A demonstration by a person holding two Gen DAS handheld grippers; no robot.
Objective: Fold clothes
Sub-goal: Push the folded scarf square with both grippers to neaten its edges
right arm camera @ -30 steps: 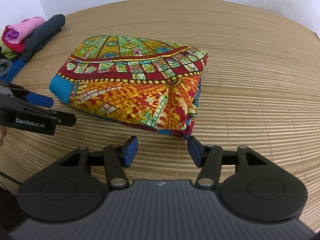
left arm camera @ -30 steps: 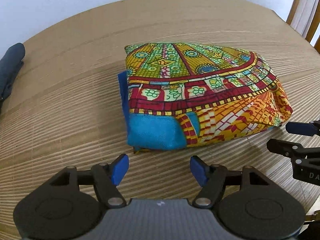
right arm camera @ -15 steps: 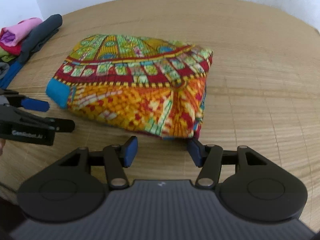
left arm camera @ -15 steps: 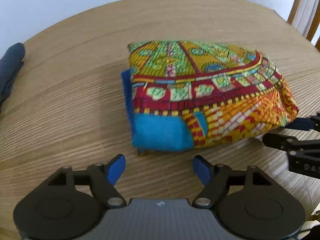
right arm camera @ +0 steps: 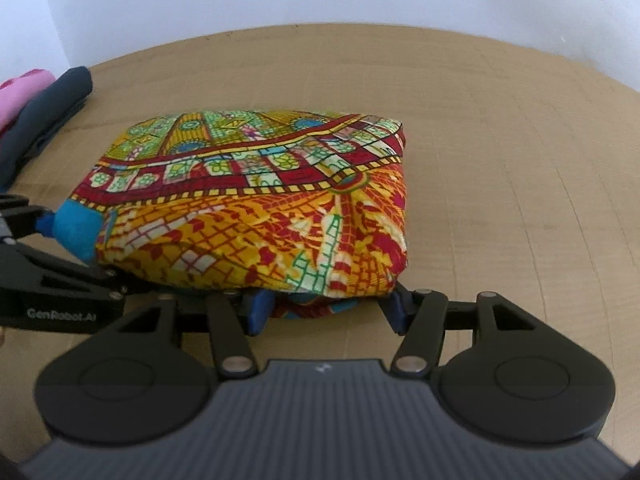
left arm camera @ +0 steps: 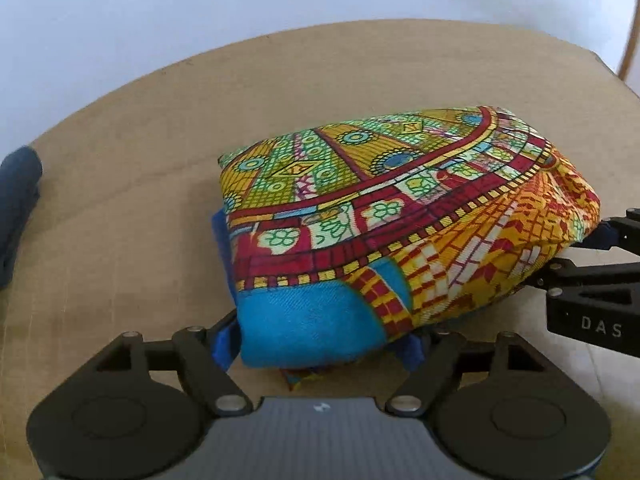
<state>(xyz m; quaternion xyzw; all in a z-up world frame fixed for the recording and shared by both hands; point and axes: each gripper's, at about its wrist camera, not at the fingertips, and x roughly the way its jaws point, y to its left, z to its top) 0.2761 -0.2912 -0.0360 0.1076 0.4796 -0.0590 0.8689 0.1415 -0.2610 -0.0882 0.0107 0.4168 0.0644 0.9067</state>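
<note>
A folded cloth bundle [left arm camera: 380, 208] with a bright yellow, red and green print and a blue corner lies on the woven mat table [left arm camera: 120, 240]. My left gripper [left arm camera: 320, 346] is open, and its blue fingertips straddle the bundle's blue corner at mat level. In the right wrist view the same bundle [right arm camera: 256, 208] fills the middle. My right gripper [right arm camera: 328, 312] is open, its fingertips tucked under the bundle's near edge. Each gripper also shows in the other view: the right one [left arm camera: 580, 264] at the bundle's right end, the left one [right arm camera: 60, 276] at its blue corner.
A dark blue garment [right arm camera: 52, 108] and a pink one [right arm camera: 24, 88] lie at the table's far left; the dark one [left arm camera: 16, 200] also shows in the left wrist view. A white wall stands behind the table. A wooden chair part [left arm camera: 630, 40] is at the far right.
Both grippers have dropped lower and pushed forward to the bundle, whose near edge now lies over and between their fingertips. Finger spacing looks unchanged.
</note>
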